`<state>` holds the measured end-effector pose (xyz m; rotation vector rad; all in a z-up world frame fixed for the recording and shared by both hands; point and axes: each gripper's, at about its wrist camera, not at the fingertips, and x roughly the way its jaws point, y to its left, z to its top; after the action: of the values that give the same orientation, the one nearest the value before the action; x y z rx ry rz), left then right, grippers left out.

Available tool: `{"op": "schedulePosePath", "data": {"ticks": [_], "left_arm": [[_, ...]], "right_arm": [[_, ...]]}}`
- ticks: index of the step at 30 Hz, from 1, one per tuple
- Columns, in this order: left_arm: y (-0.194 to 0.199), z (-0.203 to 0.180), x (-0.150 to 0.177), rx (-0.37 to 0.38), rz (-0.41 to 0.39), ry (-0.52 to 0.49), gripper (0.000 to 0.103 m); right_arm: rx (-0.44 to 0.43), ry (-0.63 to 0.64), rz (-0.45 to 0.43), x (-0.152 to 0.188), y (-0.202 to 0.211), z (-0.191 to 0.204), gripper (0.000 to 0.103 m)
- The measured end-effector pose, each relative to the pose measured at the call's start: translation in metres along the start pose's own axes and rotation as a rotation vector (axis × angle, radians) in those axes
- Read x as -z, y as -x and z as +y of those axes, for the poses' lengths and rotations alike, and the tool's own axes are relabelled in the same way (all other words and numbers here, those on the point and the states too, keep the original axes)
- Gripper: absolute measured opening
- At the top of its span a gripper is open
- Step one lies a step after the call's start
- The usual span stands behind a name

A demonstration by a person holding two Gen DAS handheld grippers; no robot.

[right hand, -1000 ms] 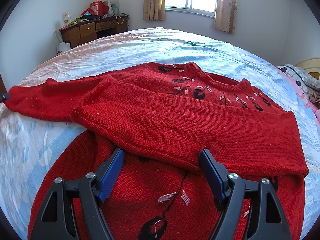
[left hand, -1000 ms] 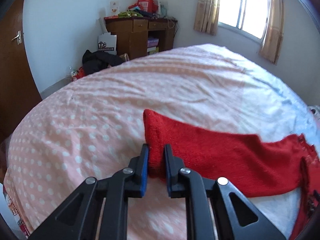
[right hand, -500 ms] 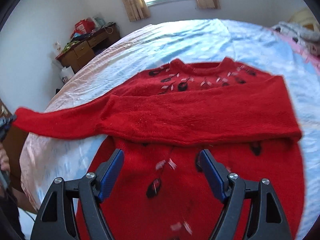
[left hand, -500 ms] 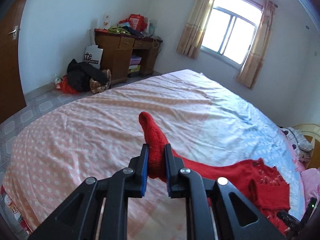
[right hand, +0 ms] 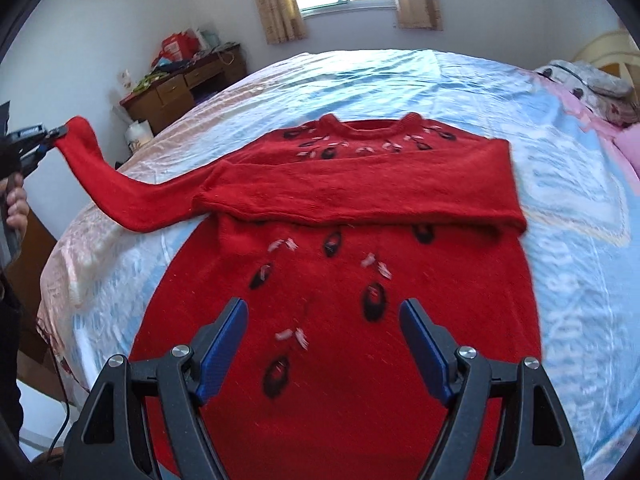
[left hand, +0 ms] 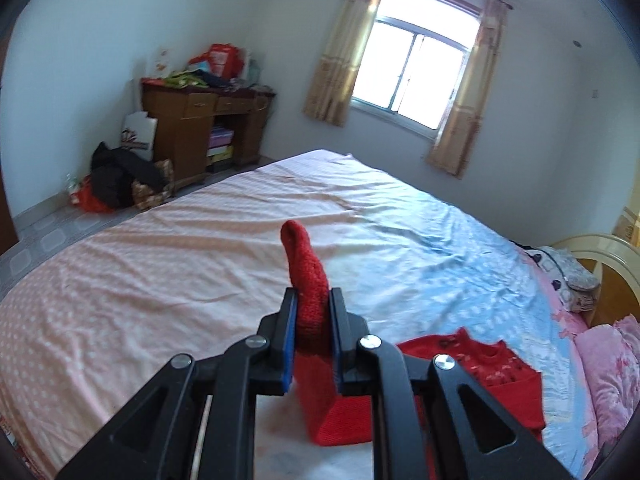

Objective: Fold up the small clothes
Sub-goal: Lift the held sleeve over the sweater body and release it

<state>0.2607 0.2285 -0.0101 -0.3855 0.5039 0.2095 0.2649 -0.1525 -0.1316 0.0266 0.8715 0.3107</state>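
- Left wrist view: your left hand-held gripper [left hand: 312, 322] is clamped on the cuff end of the sweater's sleeve [left hand: 306, 276], which sticks up past the pads. You hold it lifted clear of the bed [left hand: 200, 248], probably so the sleeve can swing across without dragging on the sheet.
- In the same view, the sweater [left hand: 480, 372] lies low and to the right on the bed, with the sleeve running down from the pads towards it. The desk [left hand: 200, 120] and the window [left hand: 416, 76] are well apart from the work.
- Right wrist view: your right hand-held gripper [right hand: 322, 342] hovers with its jaws wide apart and nothing between them, above the lower front of the sweater [right hand: 360, 280]. It looks free to pin or smooth the body while the sleeve comes over.
- The sweater is spread flat on the bed [right hand: 560, 160], collar away from you. One sleeve is already folded across the chest [right hand: 360, 192]; the other sleeve [right hand: 120, 188] is stretched up to the left gripper [right hand: 56, 134] at the frame's left edge, so it seems next to be folded.
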Motion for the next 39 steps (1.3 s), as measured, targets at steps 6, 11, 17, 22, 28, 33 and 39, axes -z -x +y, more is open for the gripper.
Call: {"op": "schedulePosePath", "data": {"ticks": [6, 11, 17, 22, 28, 33, 39], "left_arm": [[-0.005, -0.051, -0.014, 0.07, -0.004, -0.019, 0.015], [-0.005, -0.092, -0.022, 0.125, -0.016, -0.038, 0.015], [-0.009, -0.143, -0.025, 0.147, -0.028, -0.074, 0.015], [-0.024, -0.193, -0.019, 0.186, -0.004, -0.11, 0.015], [-0.035, -0.243, 0.0, 0.223, 0.016, -0.163, 0.015], [-0.047, -0.283, 0.034, 0.244, 0.028, -0.211, 0.015], [-0.071, -0.334, 0.101, 0.243, 0.093, -0.334, 0.015]], "right_arm": [[0.01, -0.066, -0.026, 0.019, 0.016, -0.028, 0.079], [0.008, -0.116, -0.052, 0.032, 0.026, -0.043, 0.079], [0.004, -0.123, -0.071, 0.038, 0.033, -0.053, 0.079], [0.009, -0.161, -0.07, 0.048, 0.028, -0.069, 0.079], [0.023, -0.201, -0.063, 0.055, 0.025, -0.084, 0.079], [0.019, -0.233, -0.072, 0.058, 0.022, -0.091, 0.079], [0.019, -0.244, -0.057, 0.062, 0.015, -0.093, 0.079]]}}
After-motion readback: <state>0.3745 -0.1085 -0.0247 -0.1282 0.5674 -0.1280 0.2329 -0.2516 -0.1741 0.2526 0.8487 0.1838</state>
